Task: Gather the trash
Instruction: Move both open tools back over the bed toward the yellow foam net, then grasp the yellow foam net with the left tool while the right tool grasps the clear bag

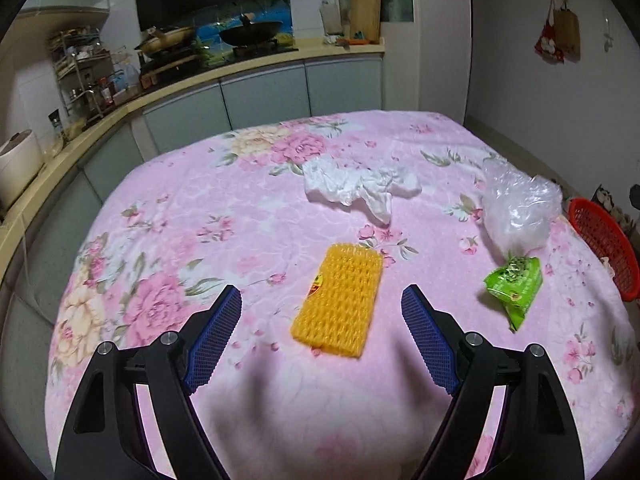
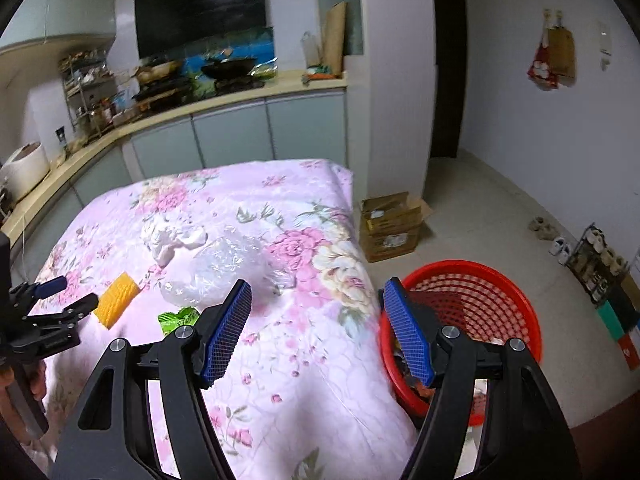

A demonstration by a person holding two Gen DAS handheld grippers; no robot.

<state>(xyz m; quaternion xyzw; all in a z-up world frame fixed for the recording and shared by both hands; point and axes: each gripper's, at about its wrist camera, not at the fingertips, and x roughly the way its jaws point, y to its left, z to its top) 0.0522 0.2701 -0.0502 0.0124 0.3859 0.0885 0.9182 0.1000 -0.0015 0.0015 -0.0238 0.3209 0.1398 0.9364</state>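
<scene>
wok point(image 1: 251, 33), cardboard box point(image 2: 390, 225), rice cooker point(image 1: 18, 162)

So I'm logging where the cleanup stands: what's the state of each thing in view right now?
left gripper: open, empty, over the table
right gripper: open, empty
yellow foam net: flat on the tablecloth, not picked up
green wrapper: crumpled, on the table
clear plastic bag: scrunched, on the table
white tissue: crumpled, on the table
red basket: upright on the floor beside the table
</scene>
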